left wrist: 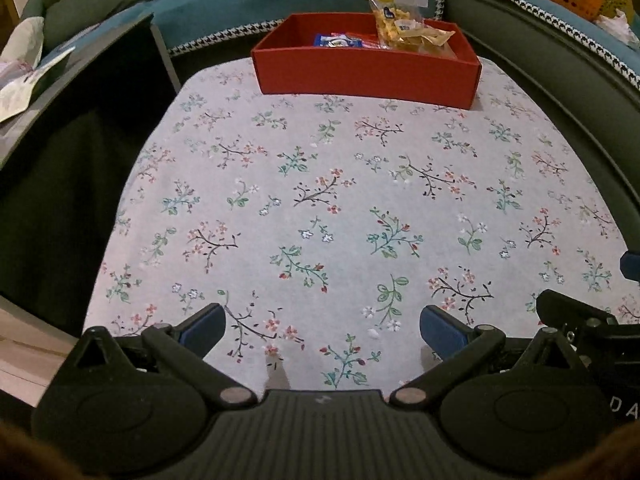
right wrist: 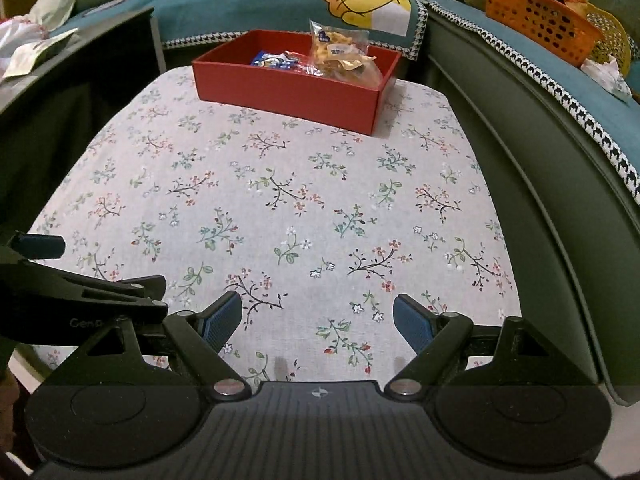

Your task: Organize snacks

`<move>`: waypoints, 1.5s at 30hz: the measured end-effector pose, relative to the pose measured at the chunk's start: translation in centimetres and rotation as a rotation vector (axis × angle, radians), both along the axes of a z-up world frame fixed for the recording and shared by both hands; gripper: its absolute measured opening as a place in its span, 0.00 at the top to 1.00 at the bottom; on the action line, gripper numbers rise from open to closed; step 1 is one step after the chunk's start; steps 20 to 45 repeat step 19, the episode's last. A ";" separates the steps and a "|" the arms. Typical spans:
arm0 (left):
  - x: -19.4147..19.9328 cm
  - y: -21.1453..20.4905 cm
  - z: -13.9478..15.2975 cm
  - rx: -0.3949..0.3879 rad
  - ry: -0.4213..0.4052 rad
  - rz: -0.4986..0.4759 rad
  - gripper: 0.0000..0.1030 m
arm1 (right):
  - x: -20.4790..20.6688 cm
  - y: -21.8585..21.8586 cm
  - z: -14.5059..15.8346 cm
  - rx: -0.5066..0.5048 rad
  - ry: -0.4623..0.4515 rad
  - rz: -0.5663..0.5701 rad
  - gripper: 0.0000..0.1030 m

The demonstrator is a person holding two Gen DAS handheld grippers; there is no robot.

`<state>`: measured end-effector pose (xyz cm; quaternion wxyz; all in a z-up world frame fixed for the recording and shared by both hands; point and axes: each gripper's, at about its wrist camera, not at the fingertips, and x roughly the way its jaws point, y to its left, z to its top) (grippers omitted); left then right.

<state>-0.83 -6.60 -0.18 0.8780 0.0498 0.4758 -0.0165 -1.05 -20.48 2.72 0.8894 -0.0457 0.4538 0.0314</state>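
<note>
Snacks [left wrist: 404, 36] already lie heaped in the red box [left wrist: 360, 76] far ahead of both claws, so with left gripper [left wrist: 320, 326] and right gripper [right wrist: 318, 322] spread wide and holding nothing, finishing well probably means backing straight off without snagging the floral cloth [left wrist: 320, 200].

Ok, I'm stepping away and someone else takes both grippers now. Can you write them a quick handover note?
Left gripper: jaws open, empty, low over the floral tablecloth.
Right gripper: jaws open, empty, beside the left one.
Red box sits at the cloth's far edge and holds the clear snack bag, propped up, and the blue packets.
Done: no snacks lie loose on the cloth.
Left: possibly nothing; perhaps lay the propped bag flat.
</note>
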 end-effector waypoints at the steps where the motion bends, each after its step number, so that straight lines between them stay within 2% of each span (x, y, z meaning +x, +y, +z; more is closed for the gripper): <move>1: 0.0 0.0 0.0 0.004 -0.002 0.001 0.00 | -0.1 0.1 0.0 -0.003 0.001 0.002 0.15; 45: 0.1 0.0 -0.3 0.001 0.000 -0.003 0.00 | 0.2 0.0 -0.3 -0.002 0.007 0.004 0.15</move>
